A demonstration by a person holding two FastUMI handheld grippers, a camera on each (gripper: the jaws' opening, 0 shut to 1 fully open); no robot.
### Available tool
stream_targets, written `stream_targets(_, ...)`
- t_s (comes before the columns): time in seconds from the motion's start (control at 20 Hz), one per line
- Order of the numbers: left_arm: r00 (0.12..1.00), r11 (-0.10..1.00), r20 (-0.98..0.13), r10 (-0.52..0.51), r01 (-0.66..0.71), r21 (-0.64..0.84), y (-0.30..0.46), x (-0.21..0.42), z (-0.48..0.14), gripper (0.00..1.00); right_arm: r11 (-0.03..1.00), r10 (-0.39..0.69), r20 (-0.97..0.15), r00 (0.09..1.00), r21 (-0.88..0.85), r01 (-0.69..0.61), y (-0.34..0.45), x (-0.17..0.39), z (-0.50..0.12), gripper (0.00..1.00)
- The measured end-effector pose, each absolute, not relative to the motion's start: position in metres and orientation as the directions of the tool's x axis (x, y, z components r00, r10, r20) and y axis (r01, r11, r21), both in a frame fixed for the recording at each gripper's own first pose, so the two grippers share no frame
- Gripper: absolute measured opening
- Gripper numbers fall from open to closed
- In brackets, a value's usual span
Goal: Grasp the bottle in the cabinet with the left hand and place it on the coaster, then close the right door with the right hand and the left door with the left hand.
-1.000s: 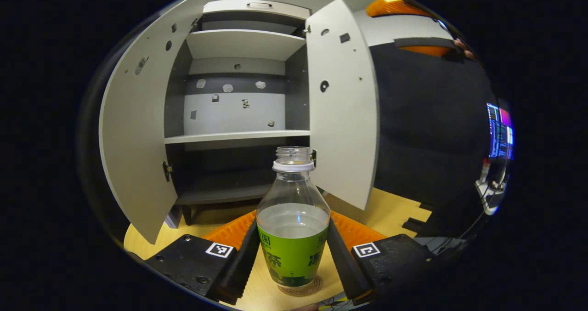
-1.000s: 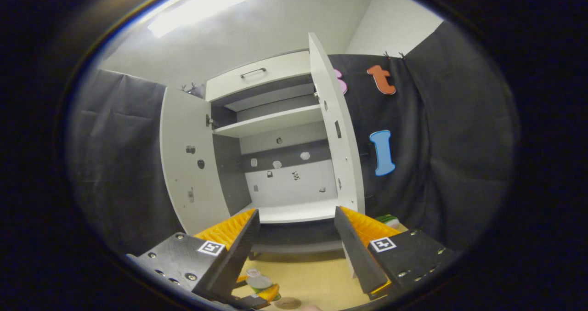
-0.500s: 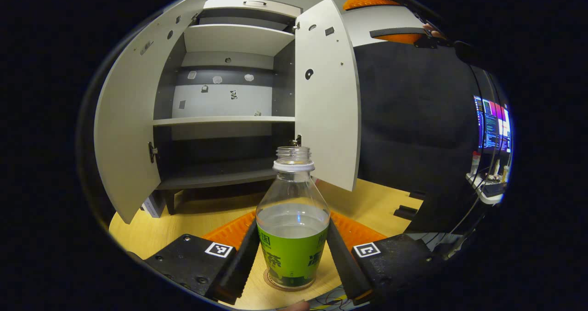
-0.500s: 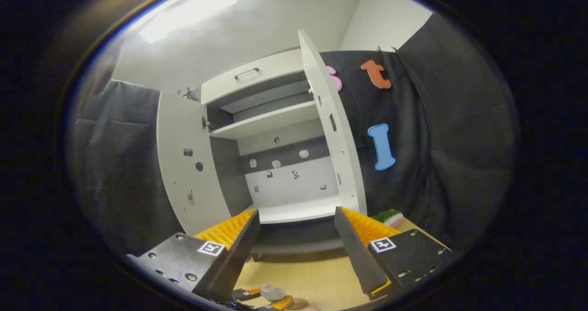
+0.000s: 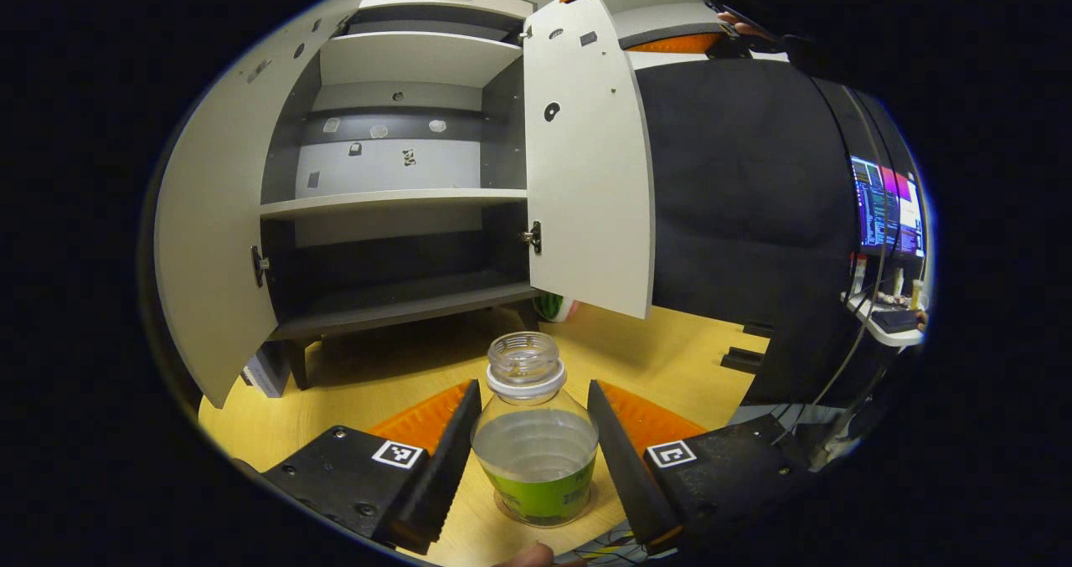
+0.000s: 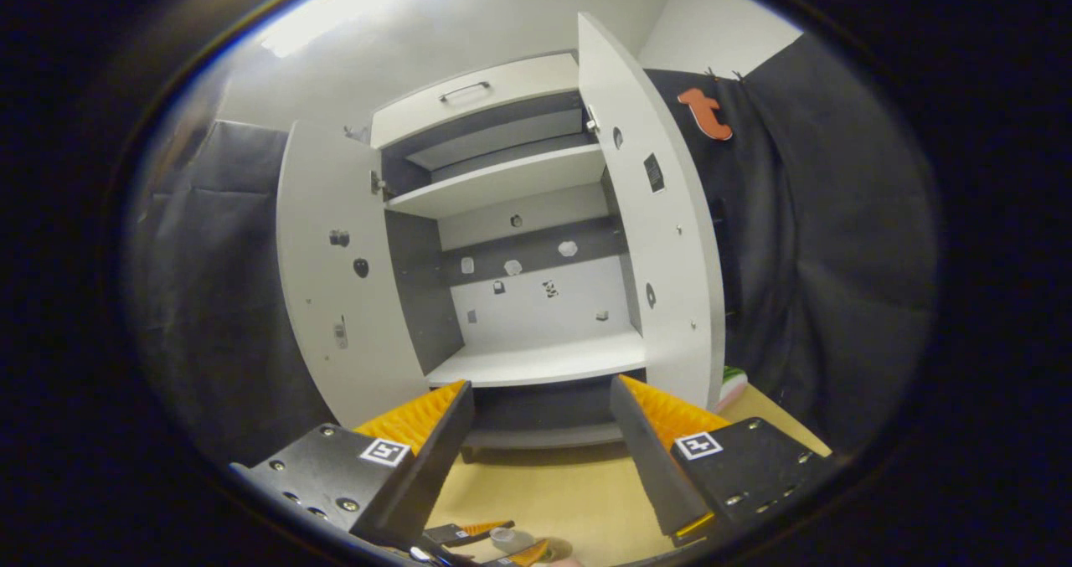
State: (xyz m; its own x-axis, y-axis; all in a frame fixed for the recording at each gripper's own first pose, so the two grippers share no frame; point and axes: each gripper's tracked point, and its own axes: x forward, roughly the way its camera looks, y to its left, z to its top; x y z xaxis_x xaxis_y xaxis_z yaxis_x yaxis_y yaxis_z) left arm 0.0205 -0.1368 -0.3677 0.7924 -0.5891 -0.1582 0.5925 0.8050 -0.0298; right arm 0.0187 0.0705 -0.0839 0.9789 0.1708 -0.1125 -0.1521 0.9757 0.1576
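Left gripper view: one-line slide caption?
Open left gripper straddles bottle standing on coaster; cabinet doors open.

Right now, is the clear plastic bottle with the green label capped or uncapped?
Uncapped. In the left gripper view, the clear plastic bottle with the green label shows an open threaded mouth above its white neck ring, with no cap on it.

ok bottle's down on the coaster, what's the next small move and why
Probably pull the left hand-held gripper straight back off the bottle. The bottle stands upright on the coaster with gaps to both fingers, so it looks released. The right door is wide open, next for the right hand-held gripper.
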Motion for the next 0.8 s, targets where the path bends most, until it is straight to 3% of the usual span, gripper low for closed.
stream_targets(0.55, 0.788, 0.8, -0.167, -0.592, 0.601, 0.0, -0.142, 0.026, -0.344, 0.82, 0.982, 0.114, -0.115, 0.987, 0.166, -0.094, 0.043, 0.014, -0.078, 0.99)
stream_targets(0.8, 0.796, 0.812, -0.164, -0.582, 0.581, -0.058, -0.14, 0.028, -0.32, 0.82, 0.981, 0.11, -0.095, 0.989, 0.169, -0.093, 0.032, 0.008, -0.069, 0.99)
